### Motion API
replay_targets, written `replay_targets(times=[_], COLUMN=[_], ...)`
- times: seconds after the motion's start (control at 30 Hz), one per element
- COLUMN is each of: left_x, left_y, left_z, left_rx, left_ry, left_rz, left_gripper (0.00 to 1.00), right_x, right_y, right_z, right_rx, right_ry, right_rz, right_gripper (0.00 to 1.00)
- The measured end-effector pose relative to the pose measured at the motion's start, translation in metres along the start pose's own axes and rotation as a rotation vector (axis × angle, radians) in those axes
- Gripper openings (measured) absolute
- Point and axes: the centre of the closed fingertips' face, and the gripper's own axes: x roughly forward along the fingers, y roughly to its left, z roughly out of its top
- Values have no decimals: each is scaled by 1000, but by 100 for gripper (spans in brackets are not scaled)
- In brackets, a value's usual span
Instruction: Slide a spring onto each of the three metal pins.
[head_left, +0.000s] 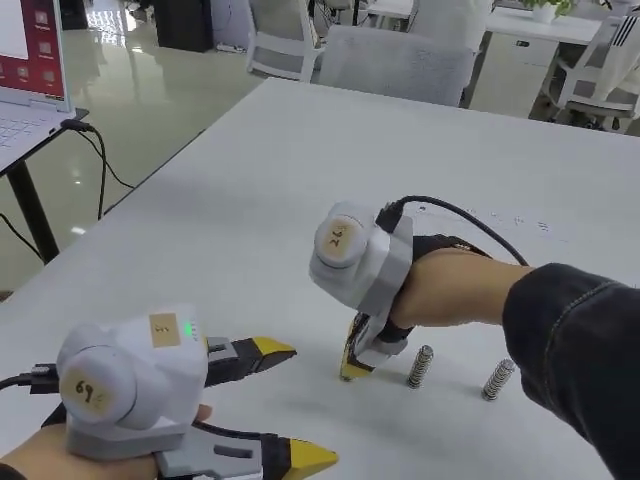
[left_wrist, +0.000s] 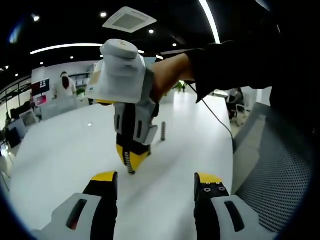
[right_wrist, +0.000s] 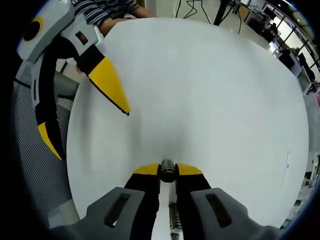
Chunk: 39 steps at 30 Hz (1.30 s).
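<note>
My right gripper (head_left: 352, 372) points straight down at the white table (head_left: 250, 200), shut on a small coiled spring (left_wrist: 130, 163) that stands on end on the tabletop. In the right gripper view the spring (right_wrist: 173, 219) runs between the closed yellow tips (right_wrist: 167, 169). Just right of it, two more springs (head_left: 420, 367) (head_left: 497, 379) stand upright; I cannot tell whether pins are inside them. My left gripper (head_left: 290, 405) hovers at the near left, open and empty, aimed at the right gripper (left_wrist: 131, 156). Its own jaws (left_wrist: 156, 179) stand wide apart.
A laptop (head_left: 25, 60) sits on a side stand at the far left, with a cable (head_left: 100, 160) hanging off it. Office chairs (head_left: 395, 60) line the table's far edge. The right gripper's black cable (head_left: 470, 218) trails over the table.
</note>
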Motion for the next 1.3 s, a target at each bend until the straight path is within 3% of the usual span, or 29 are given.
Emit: replay_targets(times=[0.67,1.3], left_x=[2,5], left_y=[-1,-4], left_z=[1,0], left_rx=[3,-7], left_ry=[5,7], left_rz=[-5,-15], left_gripper=[57,58], right_x=[-12,-31], right_y=[-6,-16], right_z=[-15,-42], right_rx=[29,139], right_ry=[-48,-136], right_rz=[-26,-81], right_gripper=[30,54])
